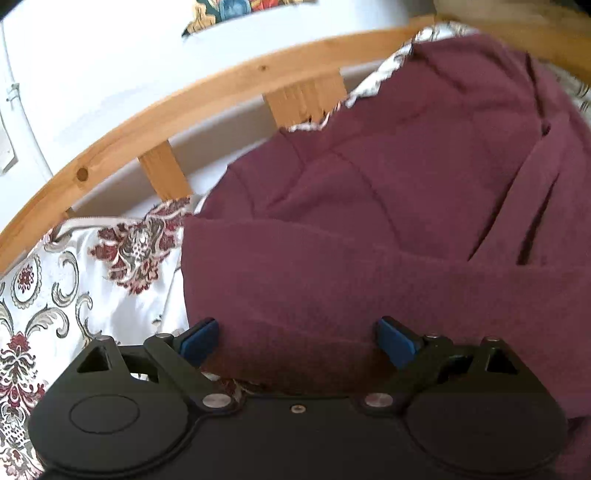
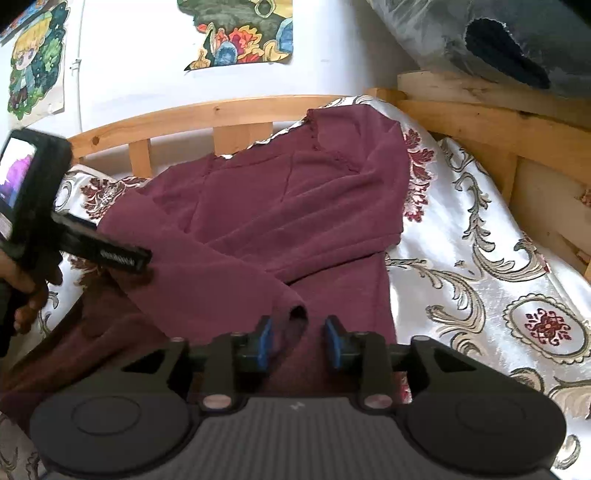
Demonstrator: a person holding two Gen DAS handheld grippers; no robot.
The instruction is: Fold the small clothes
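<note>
A maroon long-sleeved top (image 2: 280,210) lies spread on a patterned white bedcover (image 2: 480,266), one sleeve folded across its body with the cuff (image 2: 295,310) near the front. My right gripper (image 2: 299,343) is open, its blue pads either side of that cuff, not closed on it. My left gripper (image 1: 295,341) is wide open over the top's near edge (image 1: 332,295), the cloth lying between the pads. In the right wrist view the left gripper's body (image 2: 33,199) shows at the left, over the top's left side.
A wooden bed rail (image 2: 207,118) with slats runs along the far side, by a white wall with cartoon posters (image 2: 243,33). A wooden frame (image 2: 498,122) and grey cushion (image 2: 498,40) stand at the right. Bedcover lies bare to the right of the top.
</note>
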